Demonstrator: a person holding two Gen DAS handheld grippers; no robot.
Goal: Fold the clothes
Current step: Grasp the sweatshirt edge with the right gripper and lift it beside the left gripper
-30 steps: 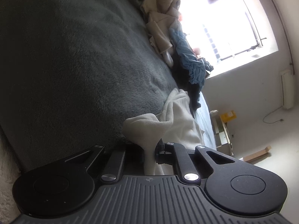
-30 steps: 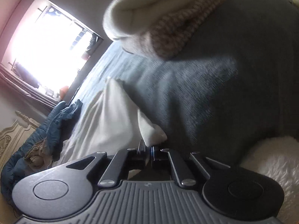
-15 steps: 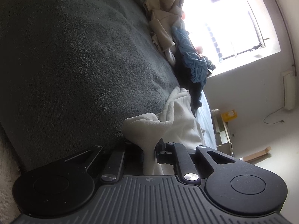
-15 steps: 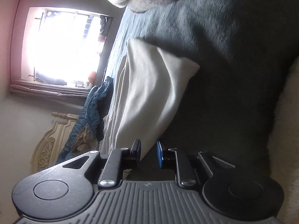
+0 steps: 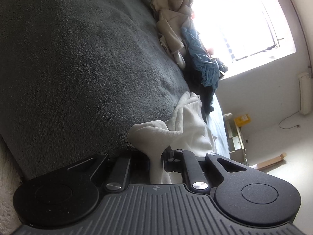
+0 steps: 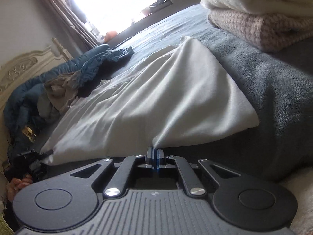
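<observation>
Cloth is the matter here: a white, soft fabric garment (image 6: 148, 105) lies spread along a bed covered by a grey fleece blanket (image 5: 78, 62), and both tools have hold of it. Taking that white garment as the landmark, the left gripper (image 5: 156, 156) sits at one bunched end of it, its fingers clamped on a gathered neck of cloth that fans out above them. In the right wrist view the same left gripper shows small and dark at the garment's lower left corner, with part of a hand (image 6: 16, 184) behind it.

The right gripper (image 6: 154, 153) is at the garment's near edge — its blue-padded fingers have just been closing and now stand together, pinching a pointed fold of the white cloth that rises from them like a tent. The stretch of garment between the two tools is lifted a little off the blanket, with shadow under its near edge.

Beyond the garment's far side lies a crumpled heap of blue and beige clothes (image 6: 64, 78), against a cream carved headboard (image 6: 21, 68). To the garment's upper right rests a folded stack — a cream item on a pinkish knitted one (image 6: 260, 19) — on the blanket. A bright window (image 5: 238, 23) stands behind the heap.
</observation>
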